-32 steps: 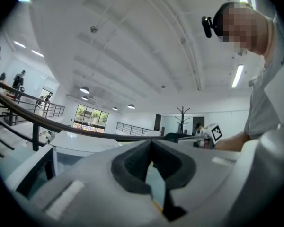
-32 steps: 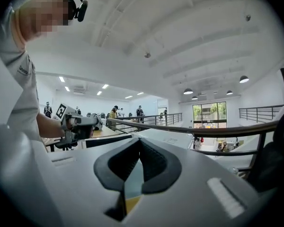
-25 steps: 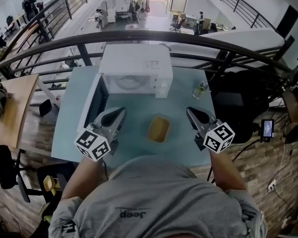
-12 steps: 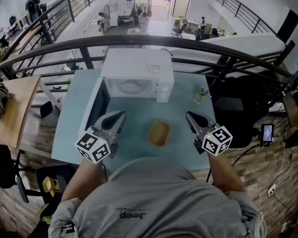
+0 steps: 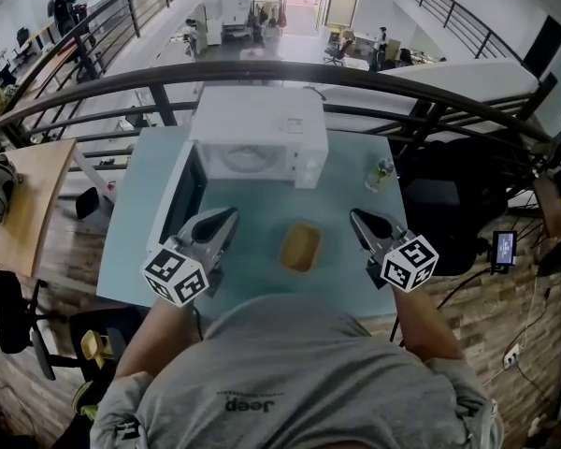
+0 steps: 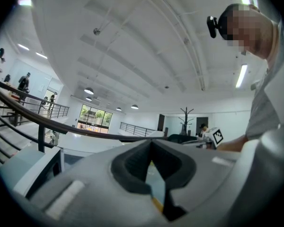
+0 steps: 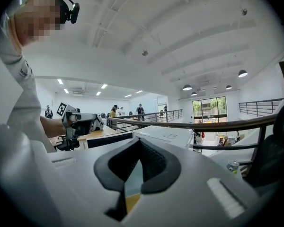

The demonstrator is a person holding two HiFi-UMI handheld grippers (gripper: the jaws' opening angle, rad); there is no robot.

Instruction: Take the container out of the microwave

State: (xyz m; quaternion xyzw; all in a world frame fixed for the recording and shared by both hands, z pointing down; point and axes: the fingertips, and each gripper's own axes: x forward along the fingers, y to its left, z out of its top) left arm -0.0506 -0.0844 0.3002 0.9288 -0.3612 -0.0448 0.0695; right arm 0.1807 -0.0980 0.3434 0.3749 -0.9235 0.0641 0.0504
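A shallow yellow container (image 5: 299,247) sits on the pale blue table (image 5: 346,204), in front of the white microwave (image 5: 257,138). The microwave door (image 5: 182,195) hangs open to the left, and its cavity looks empty. My left gripper (image 5: 229,215) hovers left of the container, just by the door's edge, shut with nothing in it. My right gripper (image 5: 357,217) hovers right of the container, also shut and empty. In the right gripper view a yellow sliver of the container (image 7: 131,202) shows below the closed jaws, and the microwave (image 7: 165,135) lies ahead.
A small bottle (image 5: 379,171) stands at the table's right back corner. A dark metal railing (image 5: 262,73) runs behind the table above a drop to the lower floor. A wooden desk (image 5: 19,204) is at the left, and a dark chair (image 5: 439,195) is at the right.
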